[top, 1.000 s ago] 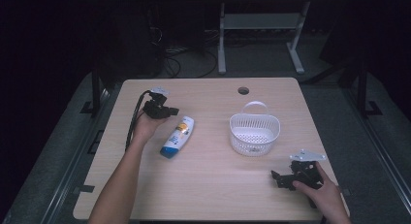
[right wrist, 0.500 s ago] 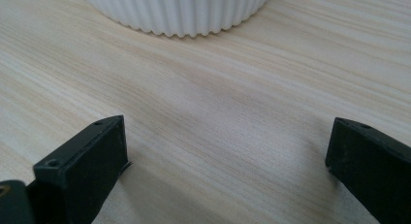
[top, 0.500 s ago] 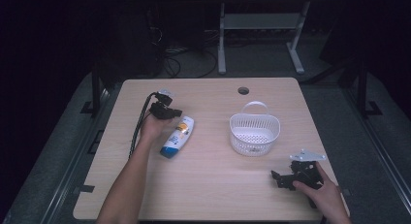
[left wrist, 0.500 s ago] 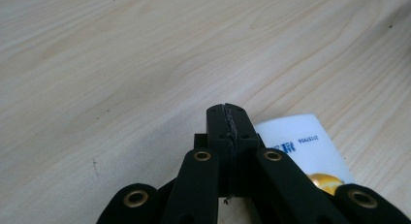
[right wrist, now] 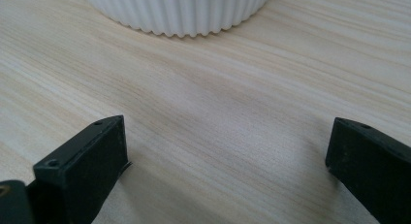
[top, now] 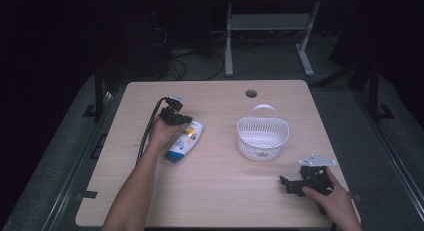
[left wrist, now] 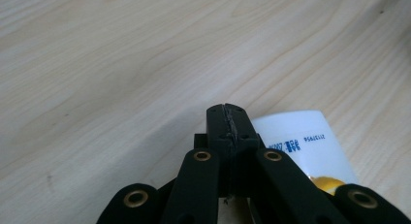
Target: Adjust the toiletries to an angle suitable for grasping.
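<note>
Black left claw: jaws pressed flat together, nothing between them, seam between the two pads visible in the left gripper view. It is tipped down towards the pale wood worktop, and a white bottle lies just beside its tip on that view's right, with blue print and a yellow patch on the label; whether the tip touches the bottle cannot be told. In the high view the left claw sits at the upper end of the bottle, the left hand wrapped around its body, a black cable trailing down towards the near-left edge of the worktop. The bottle lies on its side on the left half of the worktop, long axis running diagonally, dark blue cap end nearest the person. White plastic basket stands upright right of centre, well apart from the bottle; ribbed wall, perforated floor, loop handle at its far rim. Nothing shows inside it. Right claw: jaws spread wide apart, holding nothing, bare wood between them, low over the worktop and pointed at the ribbed wall of the basket. In the high view the right claw rests near the front-right corner in the right hand, near the basket but clear of it.
</note>
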Motion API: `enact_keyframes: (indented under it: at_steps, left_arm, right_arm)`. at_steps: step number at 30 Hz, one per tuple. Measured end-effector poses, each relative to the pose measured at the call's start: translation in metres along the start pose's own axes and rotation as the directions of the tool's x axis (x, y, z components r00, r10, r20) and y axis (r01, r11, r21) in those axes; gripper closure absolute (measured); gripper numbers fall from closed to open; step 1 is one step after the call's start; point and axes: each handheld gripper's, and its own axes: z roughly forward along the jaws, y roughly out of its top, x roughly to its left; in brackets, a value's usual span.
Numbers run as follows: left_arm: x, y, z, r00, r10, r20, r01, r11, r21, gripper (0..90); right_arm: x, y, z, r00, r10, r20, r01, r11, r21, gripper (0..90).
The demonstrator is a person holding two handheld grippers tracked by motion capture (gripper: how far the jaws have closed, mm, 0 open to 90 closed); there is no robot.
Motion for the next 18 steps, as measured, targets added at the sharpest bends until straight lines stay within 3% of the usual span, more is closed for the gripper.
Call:
enact_keyframes:
  at_steps: [18]
  left_arm:
    - [-0.027, 0.006, 0.01, 0.9968, 0.052, 0.061, -0.054, 0.998, 0.032, 90.0]
  right_arm:
    - [0.0, 0.0, 0.0, 1.0, 0.002, -0.001, -0.002, 1.0, -0.001, 0.8]
